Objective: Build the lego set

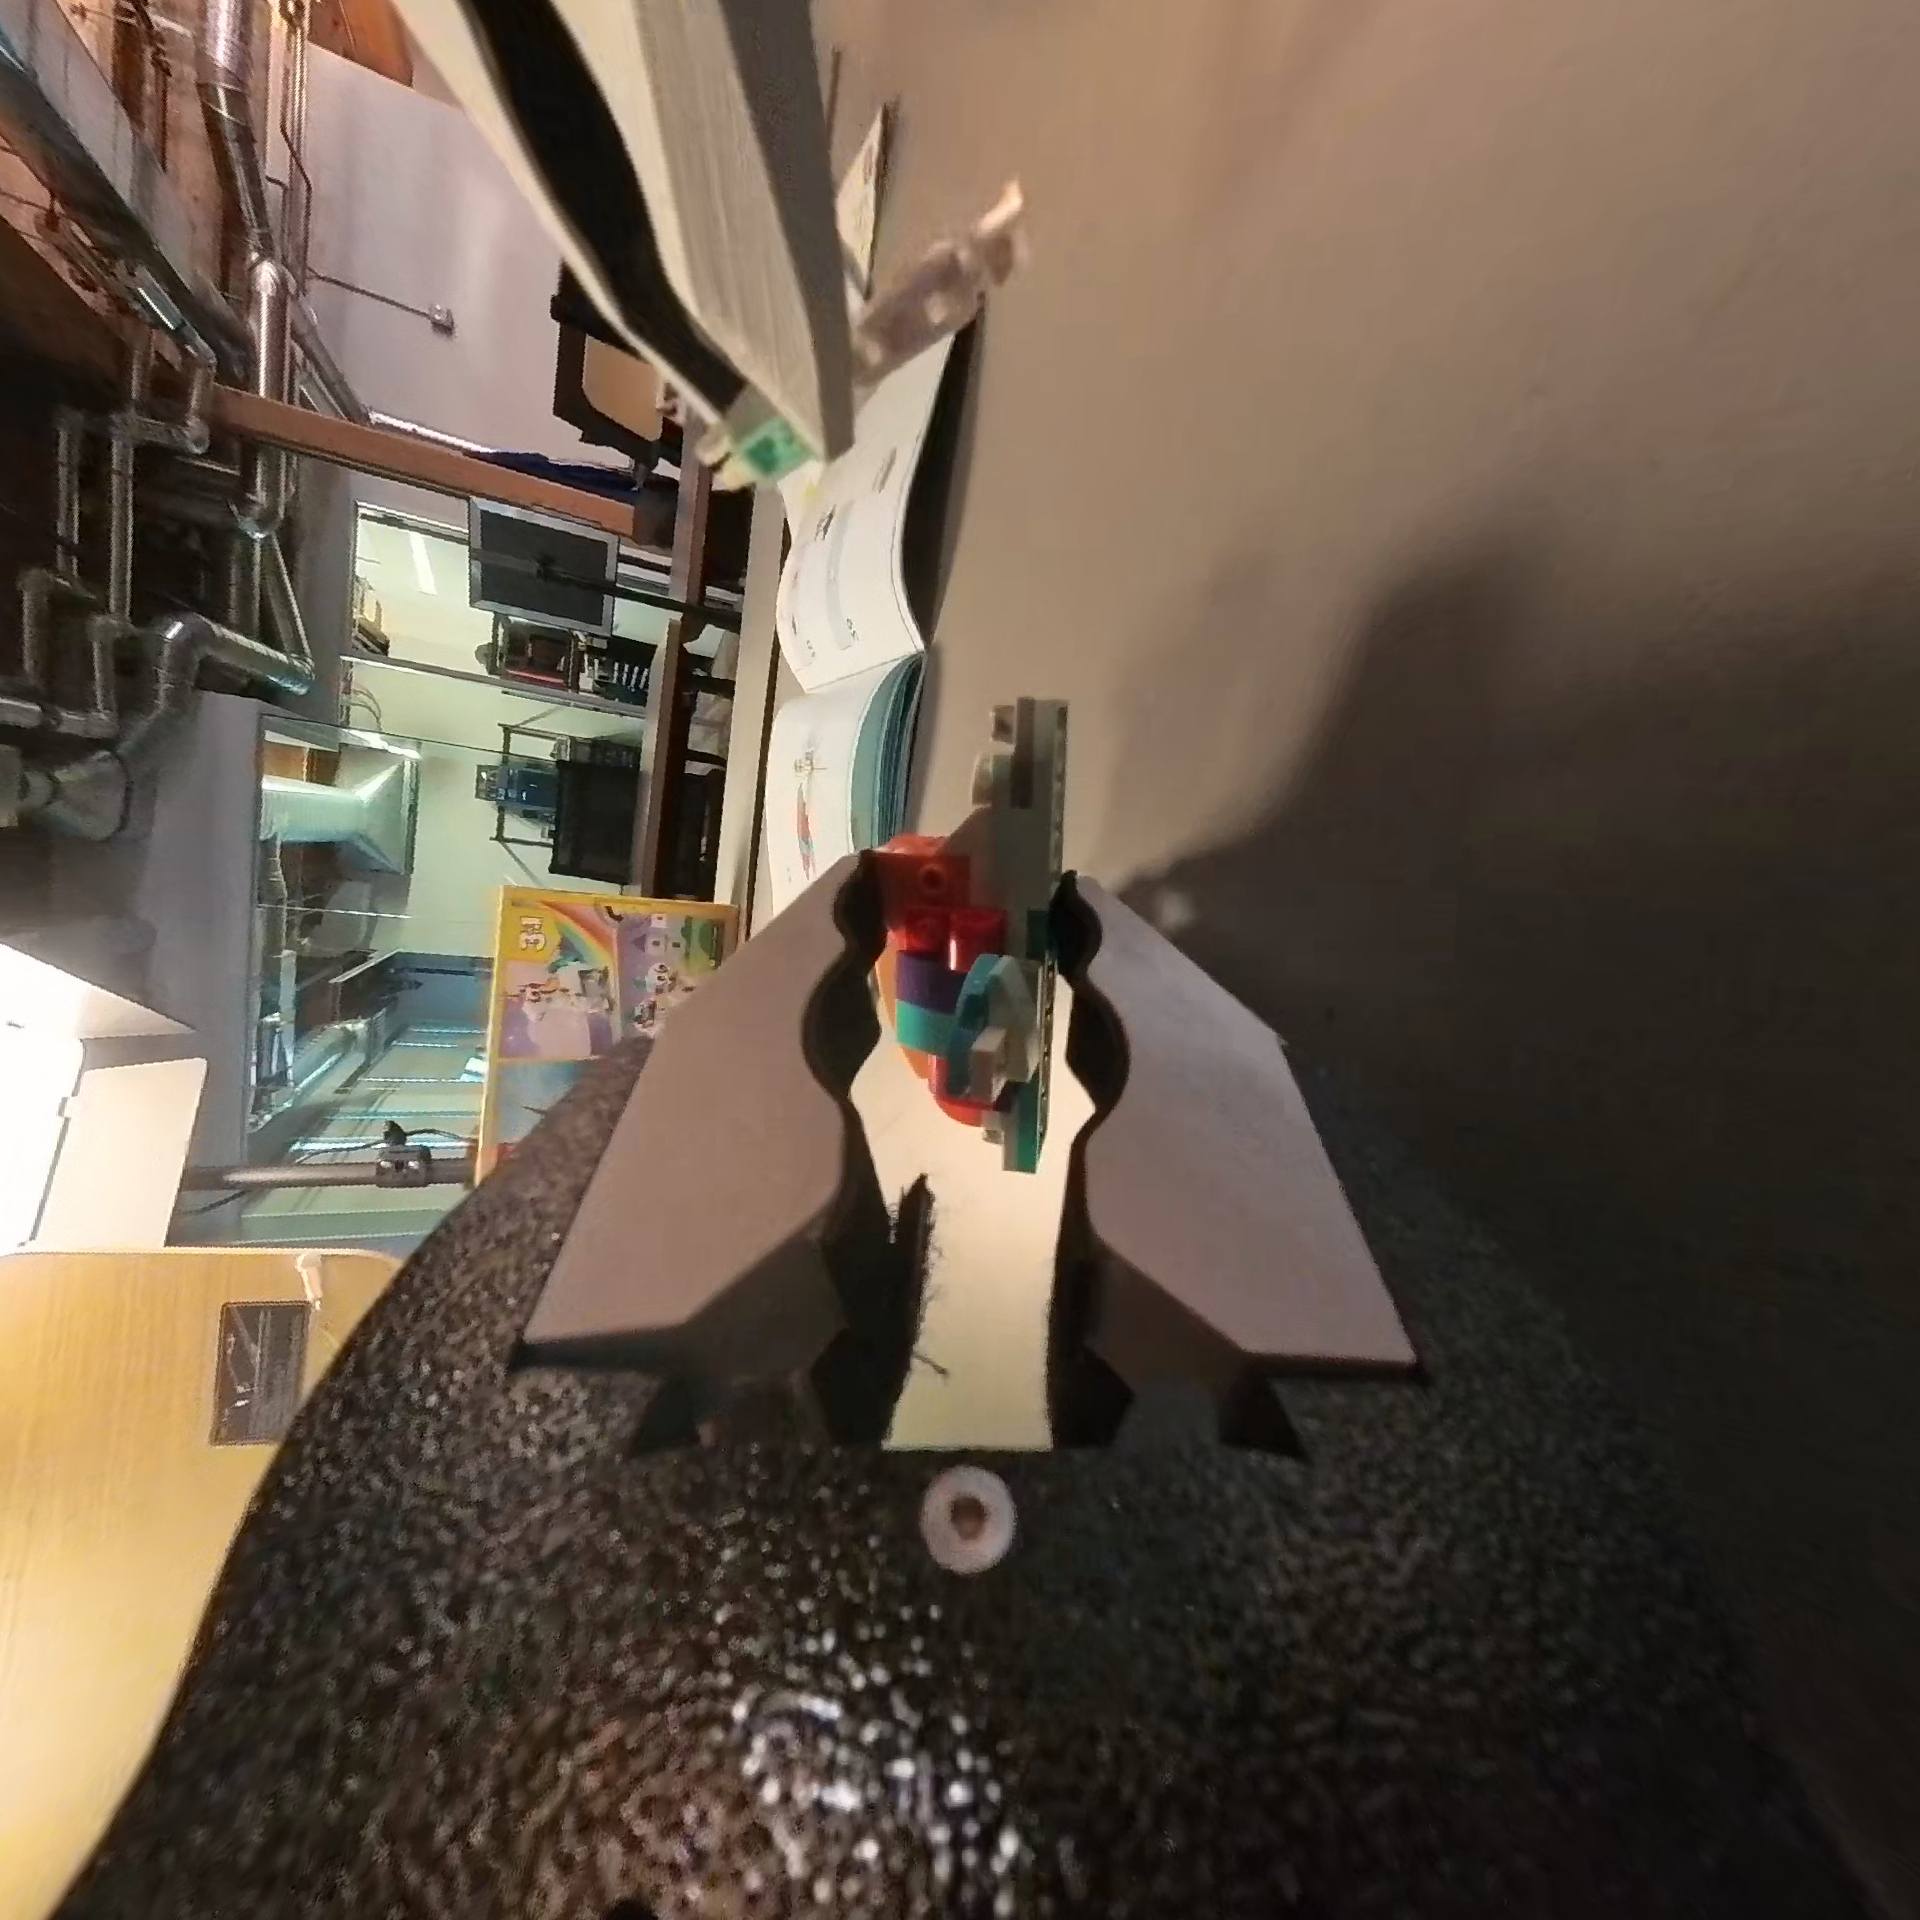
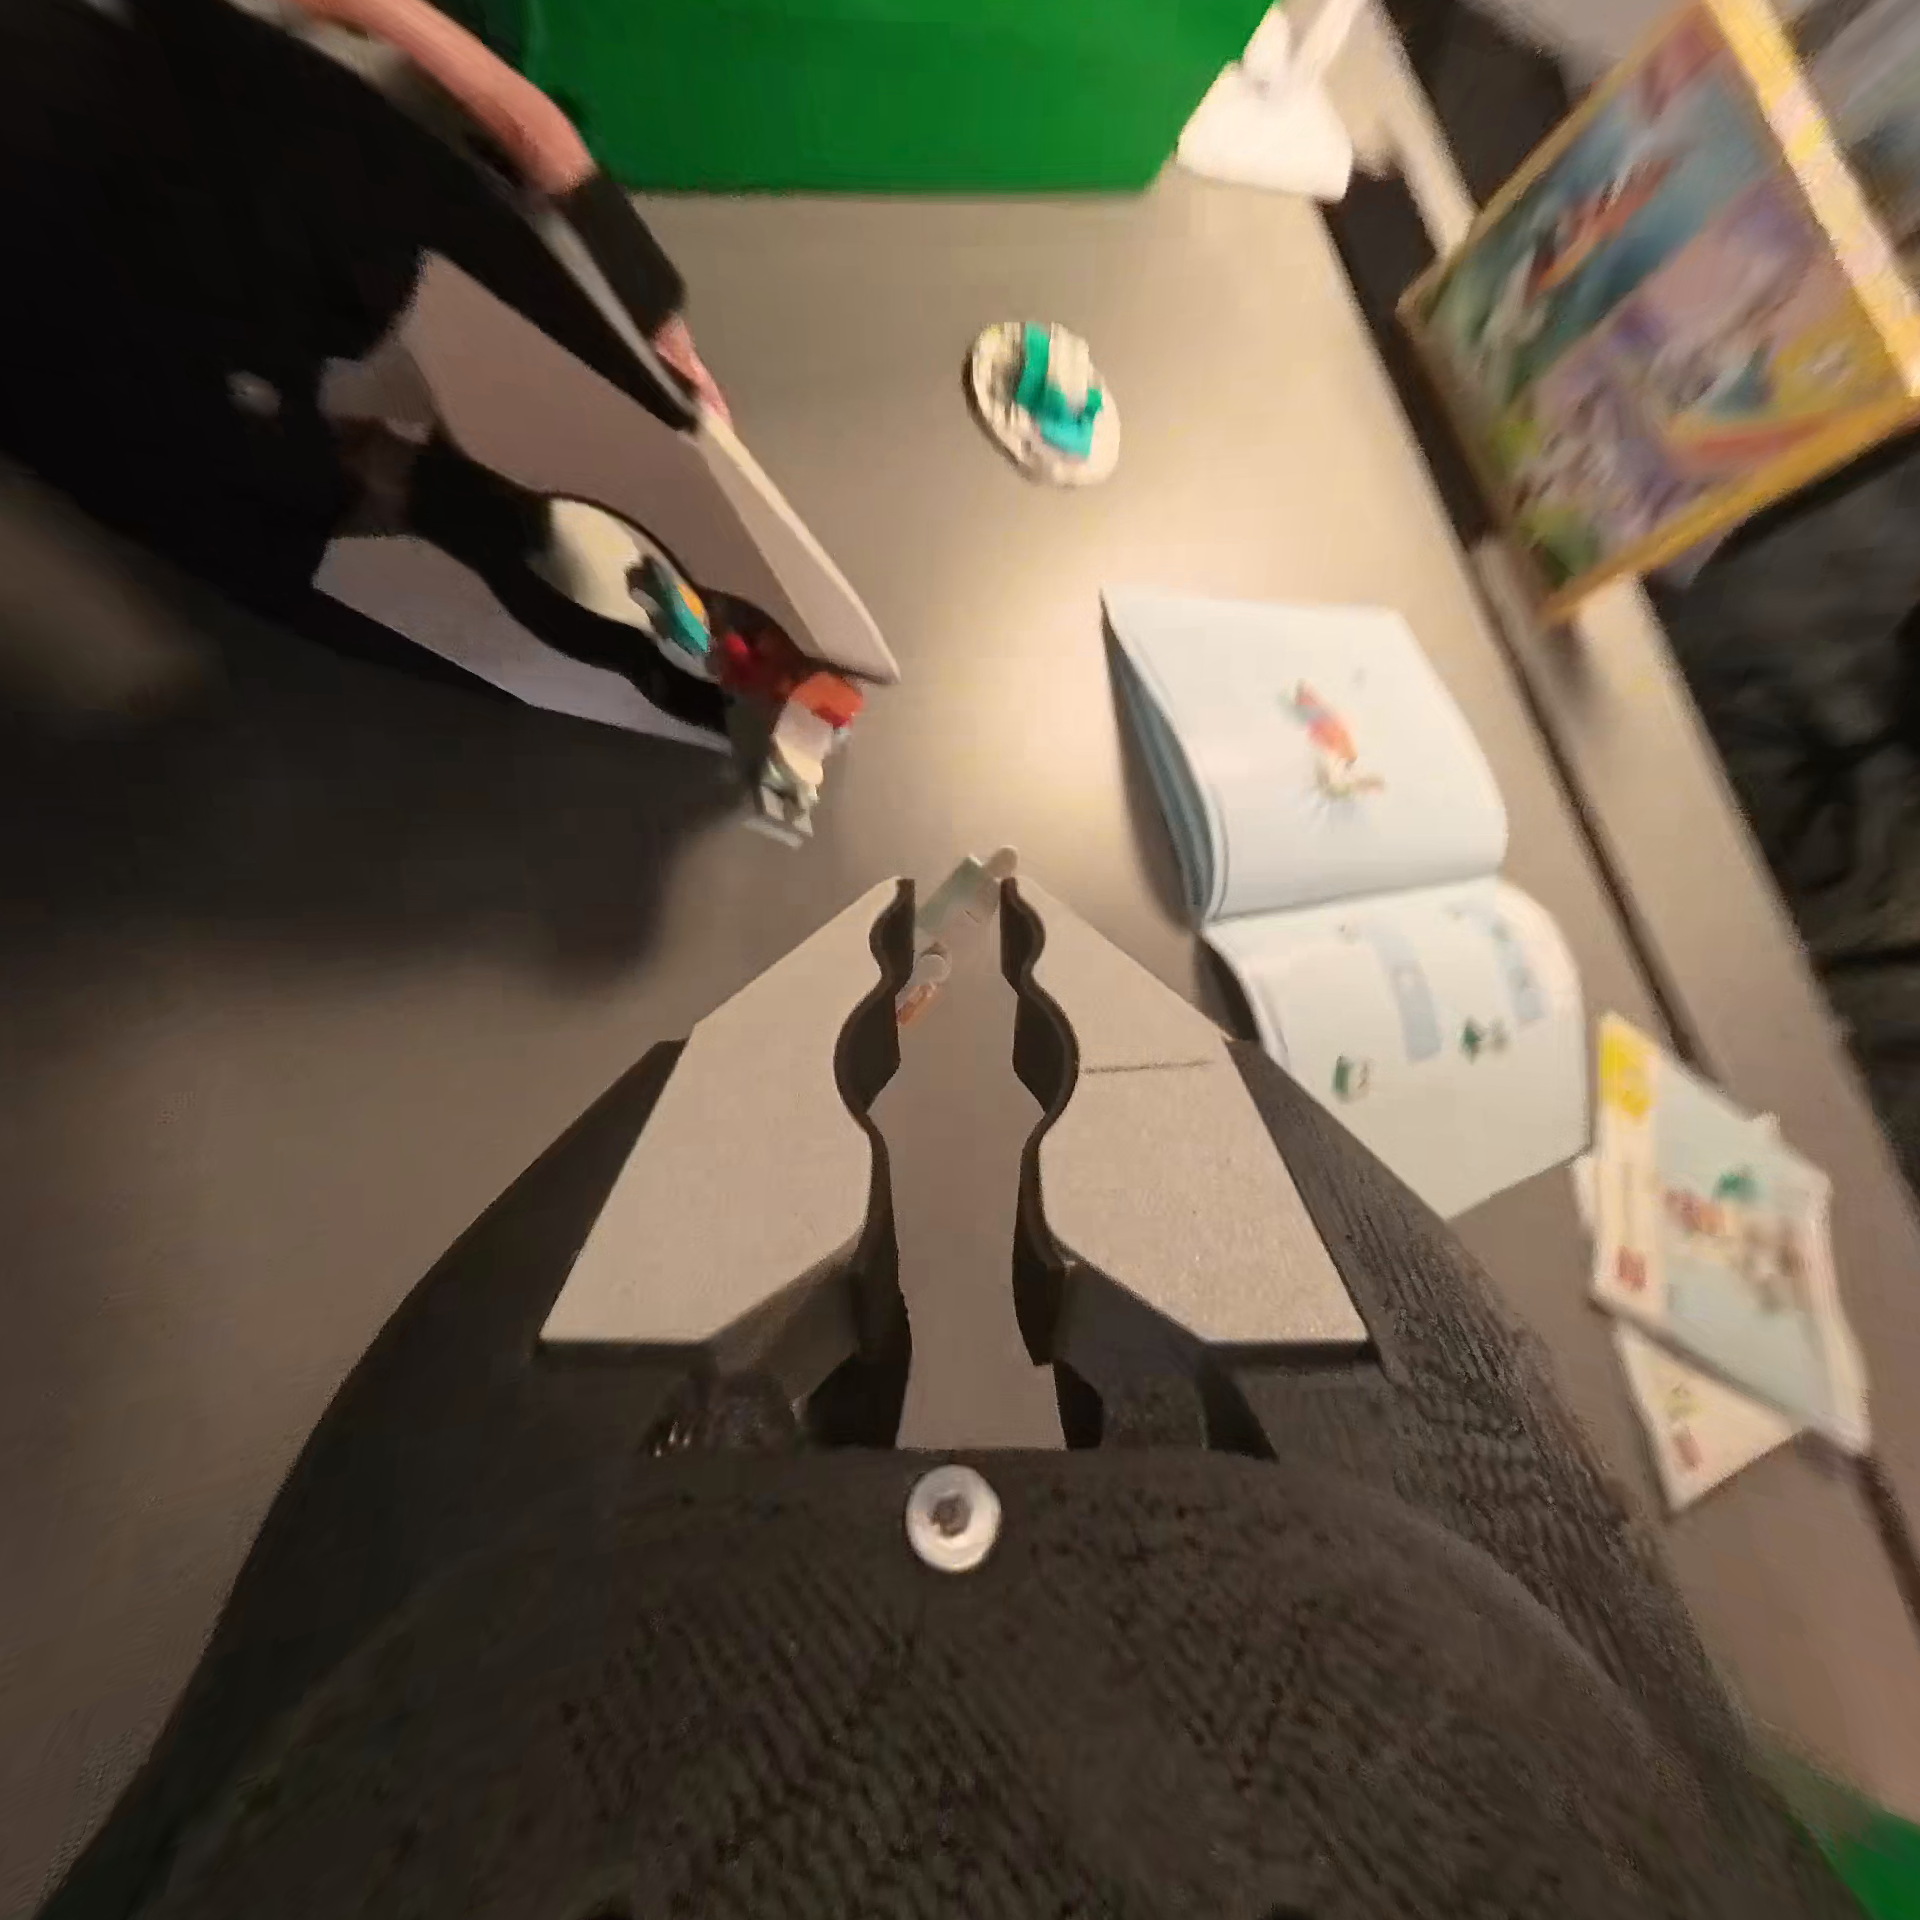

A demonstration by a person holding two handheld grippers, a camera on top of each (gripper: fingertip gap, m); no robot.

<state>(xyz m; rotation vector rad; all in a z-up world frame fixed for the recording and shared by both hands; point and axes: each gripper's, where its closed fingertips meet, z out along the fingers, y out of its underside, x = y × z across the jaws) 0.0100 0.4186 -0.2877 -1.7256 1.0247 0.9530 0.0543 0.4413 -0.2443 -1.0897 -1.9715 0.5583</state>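
My left gripper (image 1: pixel 966 881) is shut on a small lego build (image 1: pixel 982 997) of red, purple, teal and grey bricks, held off the grey table (image 2: pixel 1039 644). In the right wrist view the left gripper (image 2: pixel 810 712) is at the upper left, with the build (image 2: pixel 795 769) sticking out of its tips. My right gripper (image 2: pixel 956 896) is shut on a small pale grey lego piece (image 2: pixel 966 891), just below and right of the build and apart from it. The piece is blurred in the left wrist view (image 1: pixel 935 281).
A round white lego plate with teal bricks (image 2: pixel 1044 416) lies farther back. An open instruction booklet (image 2: pixel 1340 821) lies on the right, with loose leaflets (image 2: pixel 1725 1247) beside it. The lego box (image 2: pixel 1662 291) stands at the far right. A green bin (image 2: pixel 852 94) is at the back. There is about 7 cm between the tips of the two grippers.
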